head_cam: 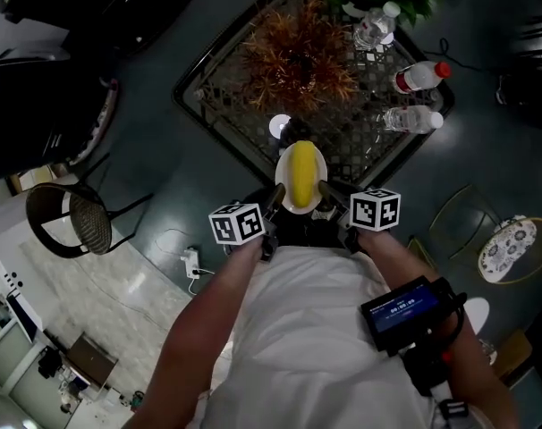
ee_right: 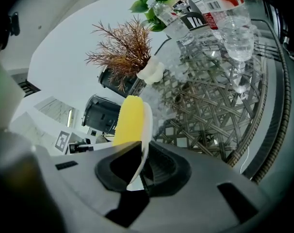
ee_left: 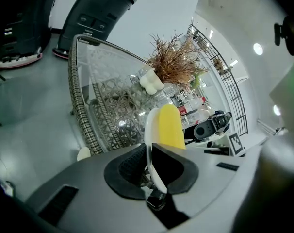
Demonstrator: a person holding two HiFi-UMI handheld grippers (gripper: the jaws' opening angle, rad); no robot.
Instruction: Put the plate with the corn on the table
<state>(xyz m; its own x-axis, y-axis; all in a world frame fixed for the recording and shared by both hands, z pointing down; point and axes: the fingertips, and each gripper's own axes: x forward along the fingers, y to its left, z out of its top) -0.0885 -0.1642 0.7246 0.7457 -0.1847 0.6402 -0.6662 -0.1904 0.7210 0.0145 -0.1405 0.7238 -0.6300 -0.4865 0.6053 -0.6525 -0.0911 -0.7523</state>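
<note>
Carrying step; my left gripper [ee_left: 149,152] and right gripper [ee_right: 139,152] pinch plate [head_cam: 298,208] bearing corn [head_cam: 301,172]; next I lower it level onto table [head_cam: 196,95].

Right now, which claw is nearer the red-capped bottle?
Right. The right claw grips the plate on the side toward the red-capped bottle; the left claw grips the opposite rim, farther away.

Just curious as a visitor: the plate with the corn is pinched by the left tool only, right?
No: the right tool is shut on the plate rim too, as the right gripper view shows; the left tool pinches the opposite rim.
</note>
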